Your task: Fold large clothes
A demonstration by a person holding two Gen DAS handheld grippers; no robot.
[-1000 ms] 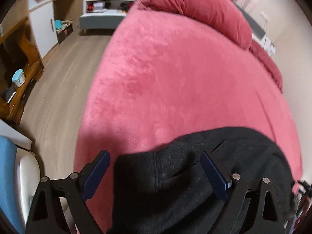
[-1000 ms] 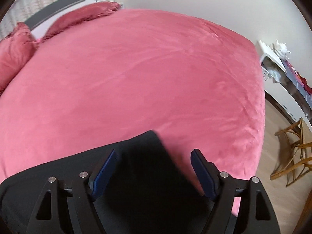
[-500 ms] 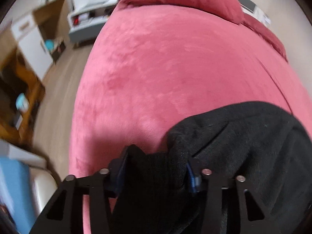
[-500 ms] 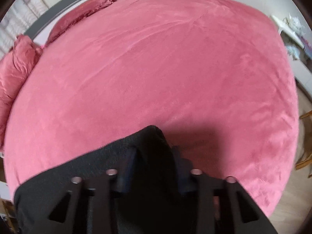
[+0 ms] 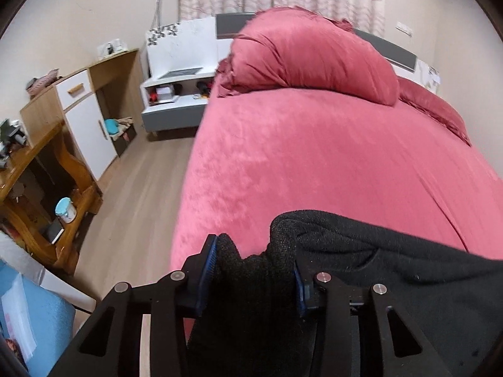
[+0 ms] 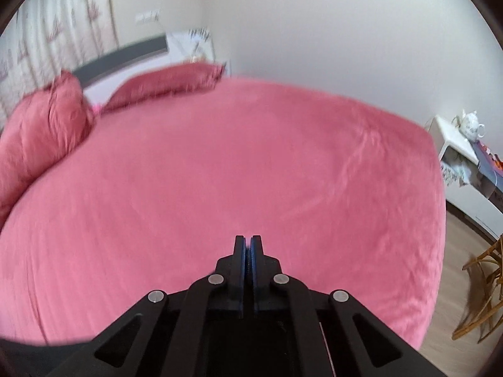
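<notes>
A black knitted garment (image 5: 393,270) lies at the near end of a bed with a pink-red cover (image 5: 314,157). My left gripper (image 5: 253,270) is shut on a thick bunch of the garment's edge, lifted above the bed. My right gripper (image 6: 247,245) has its fingers pressed together with a thin dark strip of fabric between the pads; a sliver of the black garment (image 6: 25,350) shows at the lower left of the right wrist view. The bed cover (image 6: 235,172) spreads out ahead of it.
Red pillows (image 5: 314,59) lie at the bed's head. A wooden desk (image 5: 34,169), a white cabinet (image 5: 85,119) and a white night stand (image 5: 176,94) stand left of the bed. A white side table with a teapot (image 6: 471,125) and a wooden chair (image 6: 484,289) stand on the right.
Both grippers closed from wide open onto the black garment's edge. They then rose and tilted up, so the headboard, wall and curtains came into view.
</notes>
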